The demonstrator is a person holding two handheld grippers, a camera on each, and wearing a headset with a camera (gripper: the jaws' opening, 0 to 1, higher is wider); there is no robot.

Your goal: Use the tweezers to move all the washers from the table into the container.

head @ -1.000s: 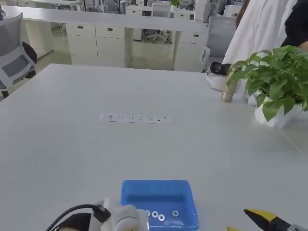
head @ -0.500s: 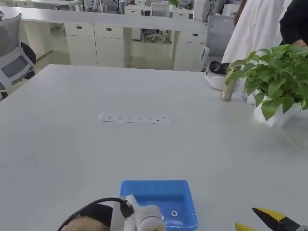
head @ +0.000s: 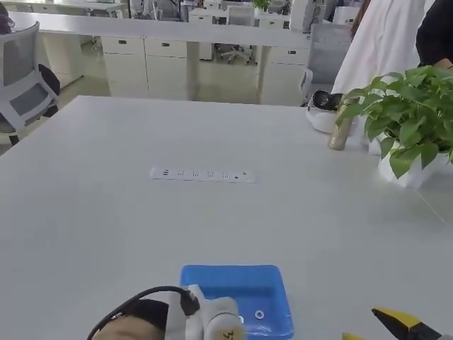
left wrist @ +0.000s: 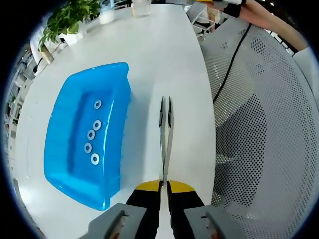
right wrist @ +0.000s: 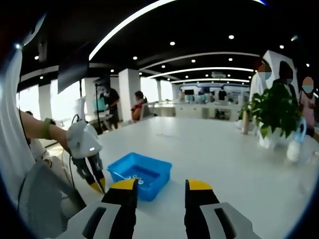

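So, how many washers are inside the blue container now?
5. In the left gripper view the washers lie in a line along the floor of the blue container, one slightly apart at the far end. Its wall may hide more.

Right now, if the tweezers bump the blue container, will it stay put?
Probably not: the blue container looks shallow and thin-walled, so likely light, and the table is smooth, so a nudge may slide it. Being wide and low, it seems unlikely to tip. The washers lying flat inside would probably skid, not roll.
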